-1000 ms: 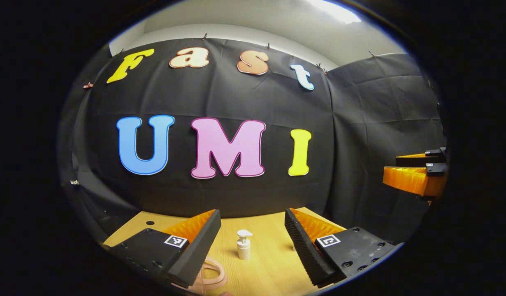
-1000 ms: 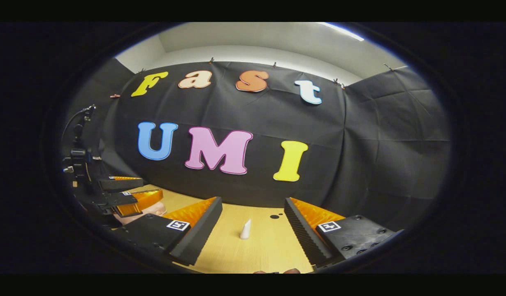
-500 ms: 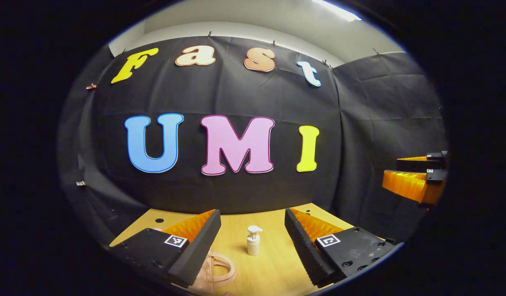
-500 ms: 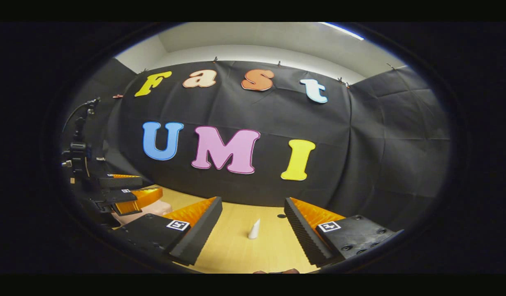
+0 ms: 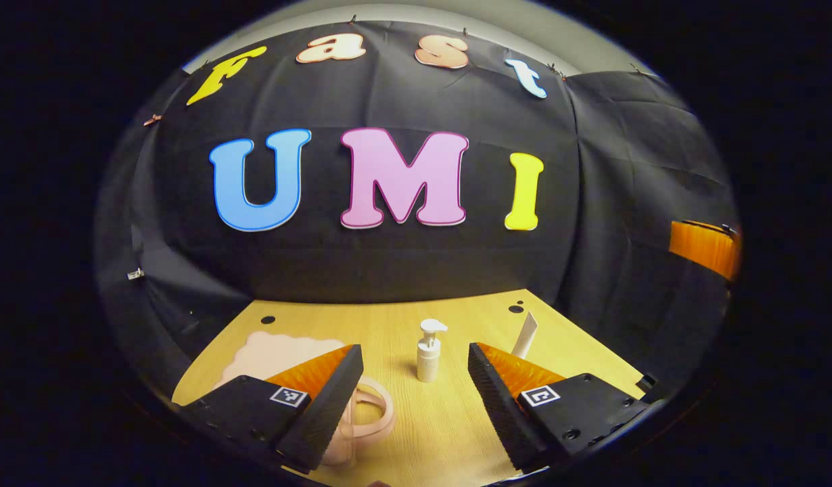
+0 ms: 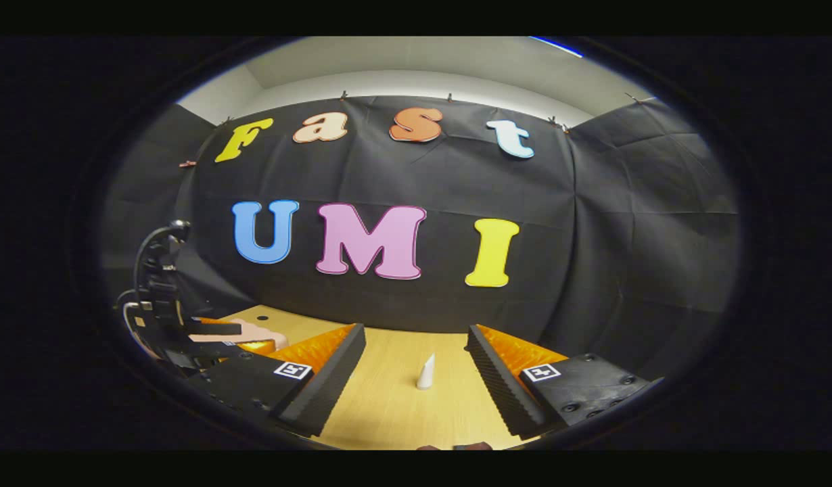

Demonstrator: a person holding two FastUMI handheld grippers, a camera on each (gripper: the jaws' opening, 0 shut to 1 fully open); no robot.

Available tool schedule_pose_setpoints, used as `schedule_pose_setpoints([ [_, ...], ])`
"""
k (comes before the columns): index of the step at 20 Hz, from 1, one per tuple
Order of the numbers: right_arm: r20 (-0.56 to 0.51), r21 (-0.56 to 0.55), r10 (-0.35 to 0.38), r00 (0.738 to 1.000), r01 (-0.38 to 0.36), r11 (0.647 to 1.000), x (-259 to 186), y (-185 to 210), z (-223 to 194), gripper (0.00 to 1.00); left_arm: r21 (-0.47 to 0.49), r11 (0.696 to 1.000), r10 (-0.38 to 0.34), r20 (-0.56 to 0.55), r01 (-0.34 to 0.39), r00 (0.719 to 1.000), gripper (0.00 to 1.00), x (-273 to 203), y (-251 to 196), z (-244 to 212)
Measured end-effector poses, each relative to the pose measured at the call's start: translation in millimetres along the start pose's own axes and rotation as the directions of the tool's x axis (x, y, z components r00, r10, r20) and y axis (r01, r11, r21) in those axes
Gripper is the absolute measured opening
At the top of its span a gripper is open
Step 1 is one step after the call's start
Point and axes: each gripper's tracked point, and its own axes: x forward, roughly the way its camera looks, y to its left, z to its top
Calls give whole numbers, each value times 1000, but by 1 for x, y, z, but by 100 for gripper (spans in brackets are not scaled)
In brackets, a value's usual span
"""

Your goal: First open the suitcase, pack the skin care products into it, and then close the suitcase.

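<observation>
Left gripper view: the left gripper (image 5: 412, 399) hangs spread wide, empty, above the wooden table (image 5: 450, 439). One white pump bottle (image 5: 429, 352) stands upright between its fingers' lines, one white tube (image 5: 525, 335) farther right, one pink suitcase (image 5: 274, 352) (handle forward) behind the left finger.

Right gripper view: the right gripper (image 6: 414, 396) is equally wide; one tube (image 6: 425, 373) stands ahead.

A light wood-grain tabletop (image 5: 450, 433) with small dark holes near its far edge carries three things. A small white pump bottle (image 5: 429, 352) stands upright near the centre. At its 8 o'clock lies a pale pink suitcase (image 5: 274, 348) with a looped handle. At its 2 o'clock stands a slim white tube (image 5: 525, 335), tilted.
</observation>
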Motion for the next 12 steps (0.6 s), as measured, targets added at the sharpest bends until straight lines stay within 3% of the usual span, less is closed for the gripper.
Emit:
schedule_pose_setpoints([
  [5,-37,-11,42,998,-42,999,8,-33,-21,97,21,998,70,-161,-67,984,99,36,2,-51],
  [8,-59,65,65,996,-62,996,27,-52,-35,97,21,993,118,-216,-116,969,99,56,5,-69],
  [12,-102,153,135,986,-119,981,46,-67,-64,97,10,981,187,-332,-194,925,99,86,18,-105],
])
